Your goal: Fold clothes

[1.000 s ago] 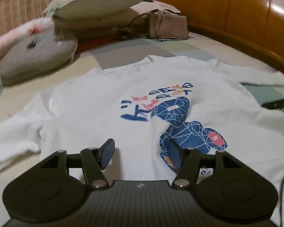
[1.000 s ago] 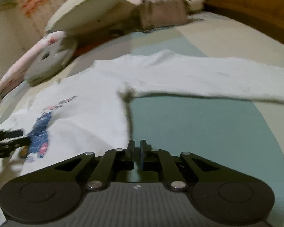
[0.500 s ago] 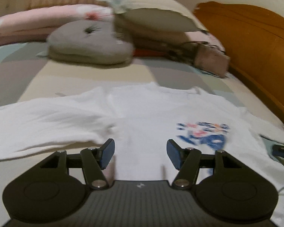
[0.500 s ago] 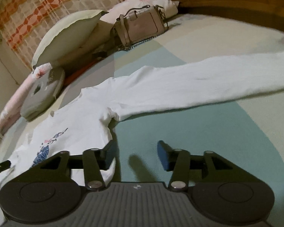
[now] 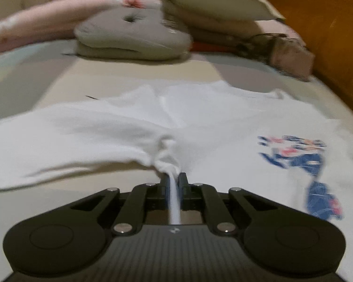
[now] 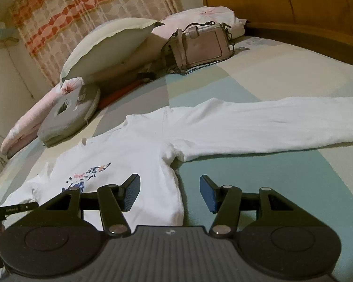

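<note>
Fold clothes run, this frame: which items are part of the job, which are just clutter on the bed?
In the job:
- white sweatshirt, spread flat
- left gripper, just closed, pinching the sweatshirt at the armpit
- right gripper, open over the sweatshirt's side edge

Lying about:
- pink handbag
- grey round cushion
- cream pillow
- floral pillow

Soft white cloth sweatshirt (image 6: 134,145); glossy wooden headboard (image 6: 294,7).

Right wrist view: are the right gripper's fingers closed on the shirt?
No. The right gripper has its fingers spread apart above the white shirt, pinching nothing.
</note>
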The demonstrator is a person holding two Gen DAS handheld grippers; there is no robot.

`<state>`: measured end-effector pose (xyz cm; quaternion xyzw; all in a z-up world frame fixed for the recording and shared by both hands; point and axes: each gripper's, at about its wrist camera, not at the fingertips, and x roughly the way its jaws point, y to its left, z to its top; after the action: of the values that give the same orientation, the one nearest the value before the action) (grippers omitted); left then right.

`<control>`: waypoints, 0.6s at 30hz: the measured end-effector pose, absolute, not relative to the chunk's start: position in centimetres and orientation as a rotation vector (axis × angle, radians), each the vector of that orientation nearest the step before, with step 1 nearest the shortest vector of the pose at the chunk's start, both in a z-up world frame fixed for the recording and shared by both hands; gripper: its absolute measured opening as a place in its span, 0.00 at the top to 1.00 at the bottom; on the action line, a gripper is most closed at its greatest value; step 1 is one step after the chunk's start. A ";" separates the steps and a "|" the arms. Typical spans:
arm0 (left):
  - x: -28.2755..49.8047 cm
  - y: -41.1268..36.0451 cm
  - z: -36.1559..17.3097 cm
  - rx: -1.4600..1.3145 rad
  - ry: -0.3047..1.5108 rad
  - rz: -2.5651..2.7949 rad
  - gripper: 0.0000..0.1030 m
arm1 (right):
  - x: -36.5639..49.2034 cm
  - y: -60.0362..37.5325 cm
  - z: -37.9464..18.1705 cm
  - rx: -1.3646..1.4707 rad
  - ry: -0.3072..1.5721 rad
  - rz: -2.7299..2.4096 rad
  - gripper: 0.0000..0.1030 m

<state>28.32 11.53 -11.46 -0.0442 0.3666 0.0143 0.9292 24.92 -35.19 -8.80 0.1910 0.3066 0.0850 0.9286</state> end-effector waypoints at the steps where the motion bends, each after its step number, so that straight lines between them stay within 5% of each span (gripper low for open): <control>1: 28.3 11.9 -11.3 -0.109 0.754 0.026 0.94 | 24.9 -35.1 -8.7 0.381 0.629 0.177 0.39; 6: 26.5 10.4 -9.1 -0.080 0.715 -0.061 0.93 | 24.2 -33.1 -8.2 0.275 0.660 0.236 0.31; 10: 24.5 7.1 -7.2 0.021 0.677 -0.227 0.71 | 22.2 -28.4 -7.6 0.101 0.672 0.347 0.18; 18: 24.2 6.9 -11.1 0.100 0.779 -0.316 0.71 | 19.9 -22.2 -10.7 -0.115 0.818 0.410 0.14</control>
<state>24.15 6.93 -11.08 0.0483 0.3780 -0.1535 0.9117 19.93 -22.16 -10.67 -0.0556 0.3945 0.1977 0.8956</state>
